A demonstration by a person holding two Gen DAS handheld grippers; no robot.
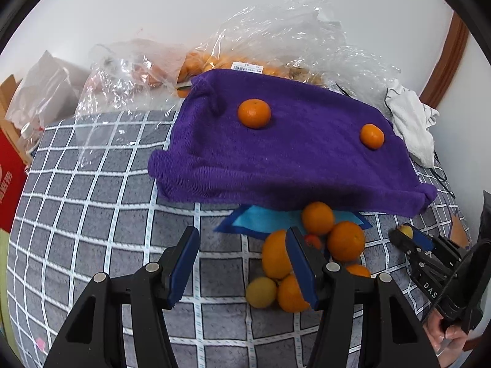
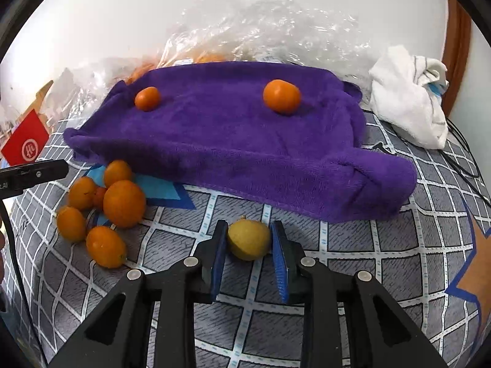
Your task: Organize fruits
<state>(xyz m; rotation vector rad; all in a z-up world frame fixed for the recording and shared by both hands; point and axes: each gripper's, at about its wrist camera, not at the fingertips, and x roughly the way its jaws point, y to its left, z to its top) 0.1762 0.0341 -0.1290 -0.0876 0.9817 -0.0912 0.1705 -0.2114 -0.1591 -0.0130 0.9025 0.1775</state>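
Fruits: right gripper point(image 2: 248, 247) jaws clasp a yellow fruit point(image 2: 249, 239), likely bound for the purple towel point(image 2: 233, 141); left gripper point(image 1: 242, 263) jaws gape wide, empty.

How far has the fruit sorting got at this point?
Done: two oranges sit on the purple towel. In hand: the right gripper is shut on a yellow fruit. Left: a pile of oranges waits on the checked cloth; the left gripper is open and empty beside it.

2 oranges point(image 2: 281, 96) on towel point(image 2: 245, 147)
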